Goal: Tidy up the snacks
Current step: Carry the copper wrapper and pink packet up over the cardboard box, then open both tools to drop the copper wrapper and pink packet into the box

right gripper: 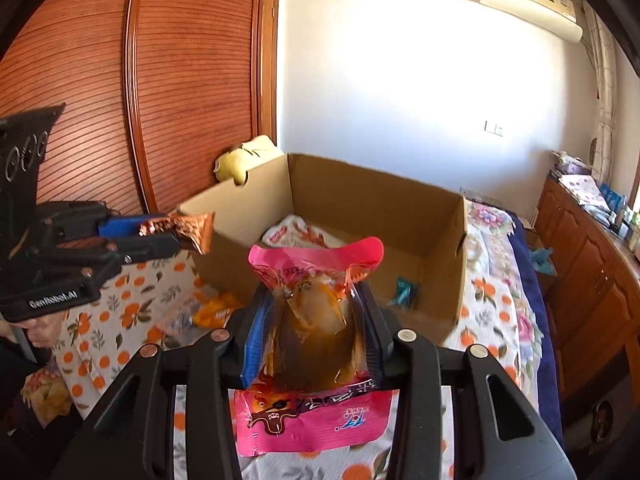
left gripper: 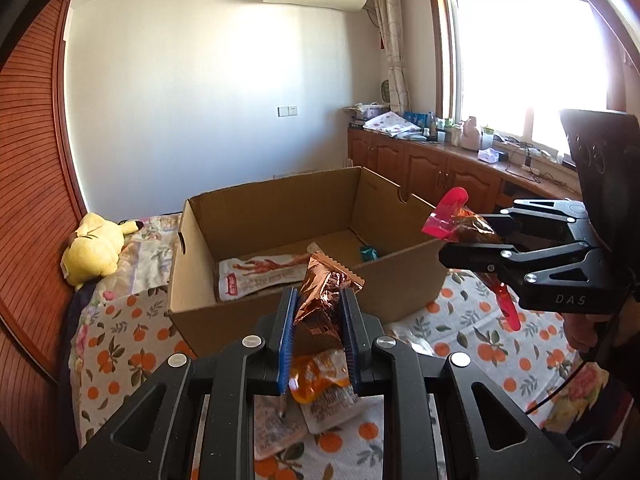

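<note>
My left gripper (left gripper: 319, 294) is shut on a copper foil snack packet (left gripper: 326, 288), held upright just in front of the open cardboard box (left gripper: 400, 280). In the box lie a white snack packet (left gripper: 260, 276) and a small teal packet (left gripper: 369, 254). To the right, my right gripper (left gripper: 464, 240) is shut on a pink-topped clear packet (left gripper: 456, 216) with brown contents. In the right wrist view that pink packet (right gripper: 316, 312) fills the right gripper (right gripper: 312, 292), its lower end hanging below. The left gripper (right gripper: 160, 234) with the copper packet (right gripper: 192, 230) is at the left, near the box (right gripper: 360, 200).
An orange packet (left gripper: 320, 376) and a white packet (left gripper: 276, 428) lie on the orange-print bedspread (left gripper: 120, 344) in front of the box. A yellow plush toy (left gripper: 92, 252) sits left of the box by the wooden wardrobe (right gripper: 180, 80). Wooden cabinets (left gripper: 440, 168) run under the window.
</note>
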`<action>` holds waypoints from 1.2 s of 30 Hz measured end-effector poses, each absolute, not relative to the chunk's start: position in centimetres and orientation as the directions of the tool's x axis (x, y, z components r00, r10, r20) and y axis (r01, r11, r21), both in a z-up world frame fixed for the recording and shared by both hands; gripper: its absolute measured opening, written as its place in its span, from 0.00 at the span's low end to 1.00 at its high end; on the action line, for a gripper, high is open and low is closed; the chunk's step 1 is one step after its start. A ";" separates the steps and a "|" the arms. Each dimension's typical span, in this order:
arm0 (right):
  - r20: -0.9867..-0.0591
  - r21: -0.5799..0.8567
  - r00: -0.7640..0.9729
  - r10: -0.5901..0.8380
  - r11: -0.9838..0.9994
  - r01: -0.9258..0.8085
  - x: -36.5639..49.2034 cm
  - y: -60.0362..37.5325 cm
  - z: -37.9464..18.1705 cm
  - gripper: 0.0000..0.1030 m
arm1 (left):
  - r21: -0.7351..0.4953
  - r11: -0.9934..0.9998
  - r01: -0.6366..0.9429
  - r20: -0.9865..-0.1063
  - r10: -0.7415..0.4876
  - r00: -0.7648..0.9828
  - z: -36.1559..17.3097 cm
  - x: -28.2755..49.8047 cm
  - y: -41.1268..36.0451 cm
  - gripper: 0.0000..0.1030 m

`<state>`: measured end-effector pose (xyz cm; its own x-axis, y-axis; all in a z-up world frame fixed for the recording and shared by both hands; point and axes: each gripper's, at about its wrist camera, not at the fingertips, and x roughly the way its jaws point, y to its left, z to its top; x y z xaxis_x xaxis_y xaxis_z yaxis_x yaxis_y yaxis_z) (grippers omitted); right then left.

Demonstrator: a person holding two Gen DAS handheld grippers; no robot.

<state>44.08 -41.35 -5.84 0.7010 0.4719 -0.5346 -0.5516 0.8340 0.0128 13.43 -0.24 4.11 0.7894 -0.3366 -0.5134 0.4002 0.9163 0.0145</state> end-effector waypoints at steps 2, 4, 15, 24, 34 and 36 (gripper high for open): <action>-0.521 0.012 0.703 0.484 0.828 -0.561 45.2 -41.1 -5.1 0.41 | 0.022 0.918 0.397 -0.513 -0.330 0.793 4.3 14.4 -0.5 0.21; -0.509 0.014 0.704 0.495 0.823 -0.568 46.1 -41.0 -4.5 0.41 | 0.028 0.919 0.393 -0.510 -0.325 0.796 4.6 15.6 -0.8 0.21; -0.480 0.037 0.696 0.533 0.805 -0.592 51.9 -40.1 -3.3 0.41 | 0.005 0.932 0.364 -0.516 -0.309 0.799 4.1 21.1 -1.7 0.22; -0.511 0.006 0.708 0.488 0.825 -0.565 54.6 -39.9 -4.4 0.41 | 0.022 0.936 0.350 -0.548 -0.282 0.788 3.5 23.6 -3.0 0.22; -0.561 -0.015 0.710 0.426 0.852 -0.523 56.0 -39.9 -6.1 0.41 | 0.045 0.938 0.344 -0.575 -0.258 0.776 3.8 24.5 -4.2 0.22; -0.567 -0.014 0.705 0.427 0.850 -0.526 55.9 -39.8 -6.3 0.41 | 0.040 0.938 0.344 -0.577 -0.260 0.774 3.9 24.7 -4.0 0.25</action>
